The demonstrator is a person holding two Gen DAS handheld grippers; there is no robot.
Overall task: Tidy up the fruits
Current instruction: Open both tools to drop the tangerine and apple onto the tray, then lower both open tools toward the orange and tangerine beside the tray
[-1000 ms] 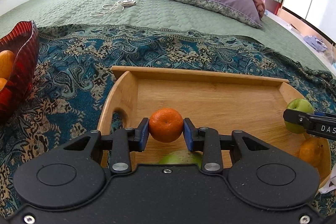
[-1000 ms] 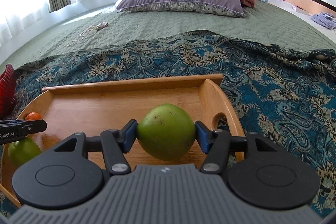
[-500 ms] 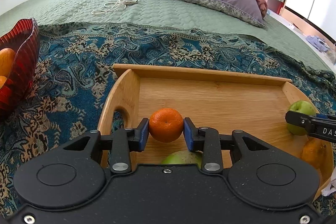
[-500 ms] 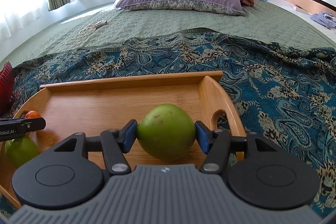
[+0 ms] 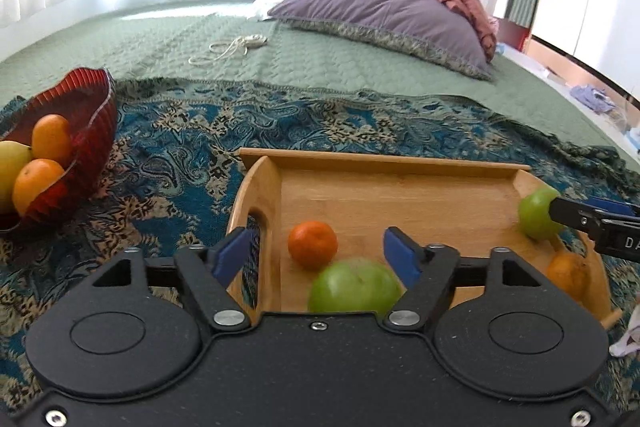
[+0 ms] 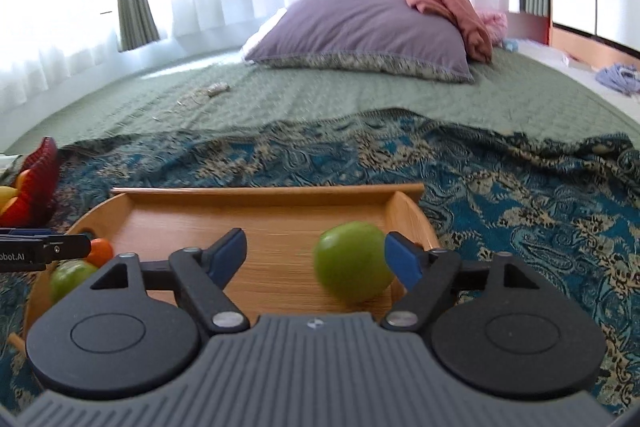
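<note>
Both hand-held grippers stand wide open over the wooden tray (image 5: pixel 400 163) on the bed. Between the left hand-held gripper (image 5: pixel 318 255) fingers a tangerine (image 5: pixel 313 245) lies on the tray floor beside a green apple (image 5: pixel 354 289). The right hand-held gripper (image 6: pixel 316 253) holds nothing; another green apple (image 6: pixel 352 261) rests against its right pad.

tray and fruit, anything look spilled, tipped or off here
Nothing stands out. The tray sits flat on the blanket, holding the tangerine and green apples; both grippers are open.
</note>
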